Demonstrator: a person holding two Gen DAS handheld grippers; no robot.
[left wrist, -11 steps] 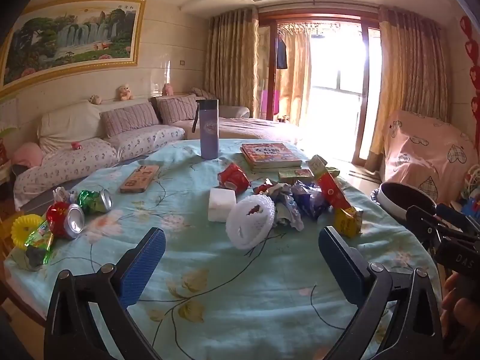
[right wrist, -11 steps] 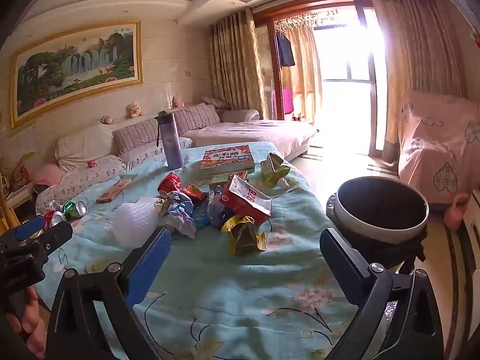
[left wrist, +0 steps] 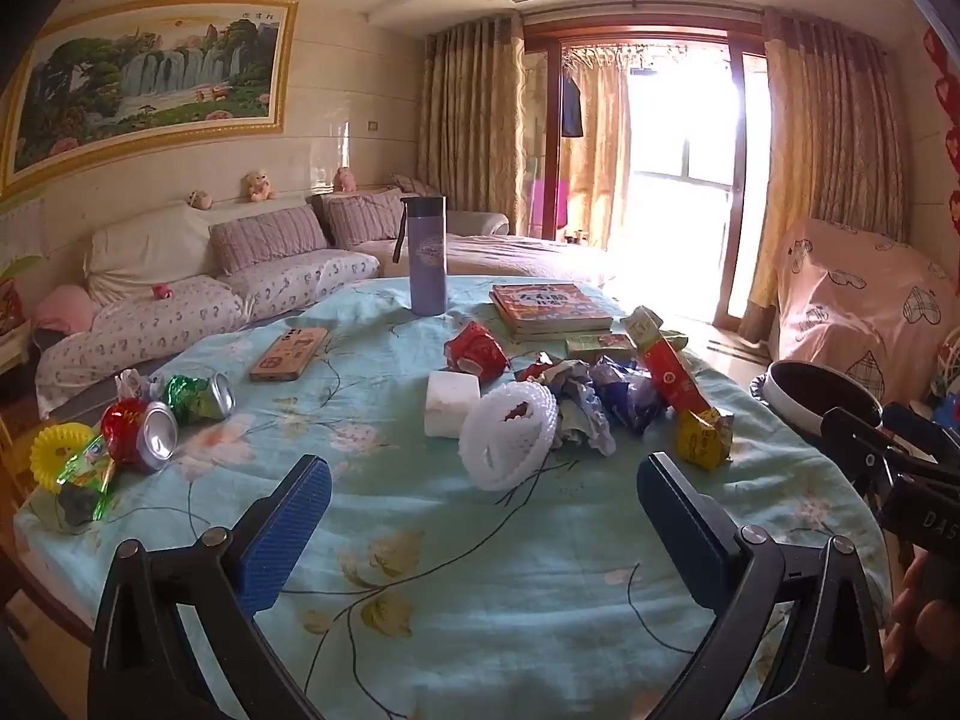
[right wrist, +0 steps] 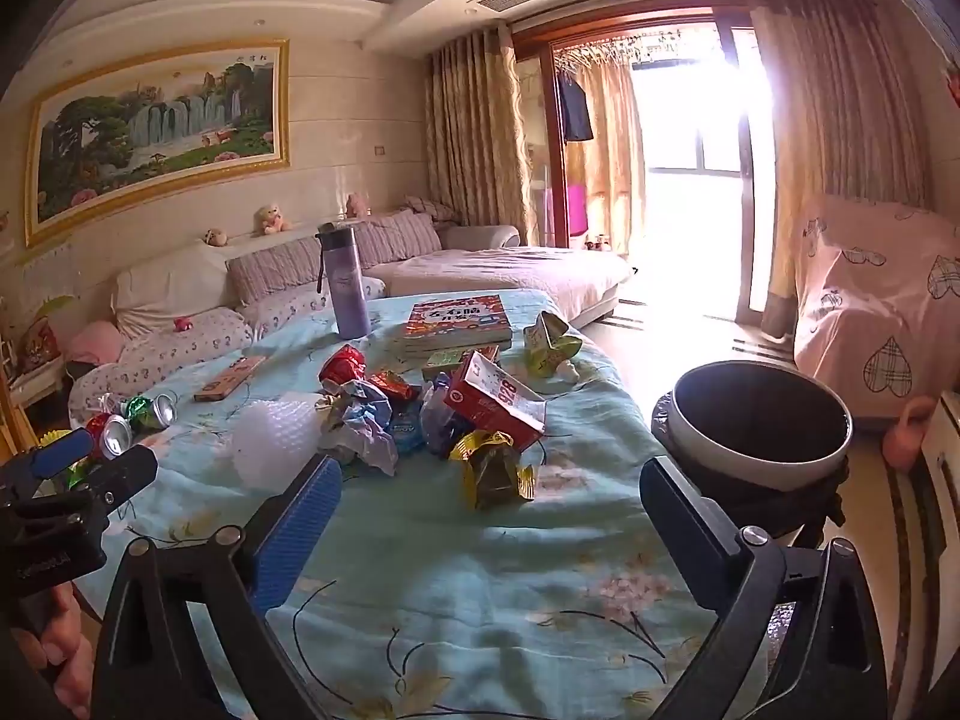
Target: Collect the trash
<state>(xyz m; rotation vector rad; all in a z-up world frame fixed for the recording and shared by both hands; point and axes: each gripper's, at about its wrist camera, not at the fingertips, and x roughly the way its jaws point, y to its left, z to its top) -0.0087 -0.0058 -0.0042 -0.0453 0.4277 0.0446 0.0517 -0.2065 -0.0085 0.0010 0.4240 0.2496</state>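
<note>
Trash lies on a table with a light blue flowered cloth [left wrist: 480,588]. A white foam net [left wrist: 507,441], a white foam block [left wrist: 451,412], crumpled wrappers [left wrist: 585,396], a red carton [left wrist: 672,372] and a yellow wrapper [left wrist: 703,438] sit in the middle. A crushed red can [left wrist: 139,435] and a green can [left wrist: 198,397] lie at the left edge. My left gripper [left wrist: 483,516] is open and empty above the near cloth. My right gripper [right wrist: 489,516] is open and empty, near the yellow wrapper [right wrist: 495,471] and red carton [right wrist: 495,402]. A bin [right wrist: 759,423] with a white rim and dark inside stands right of the table.
A purple bottle [left wrist: 427,255], books [left wrist: 549,307] and a phone in an orange case [left wrist: 289,353] lie at the far side of the table. A sofa [left wrist: 180,294] runs behind. A covered chair [right wrist: 882,312] stands at the right. The other gripper shows at each view's edge.
Both views have shifted only slightly; the trash sits where it was. Both grippers stay open and empty.
</note>
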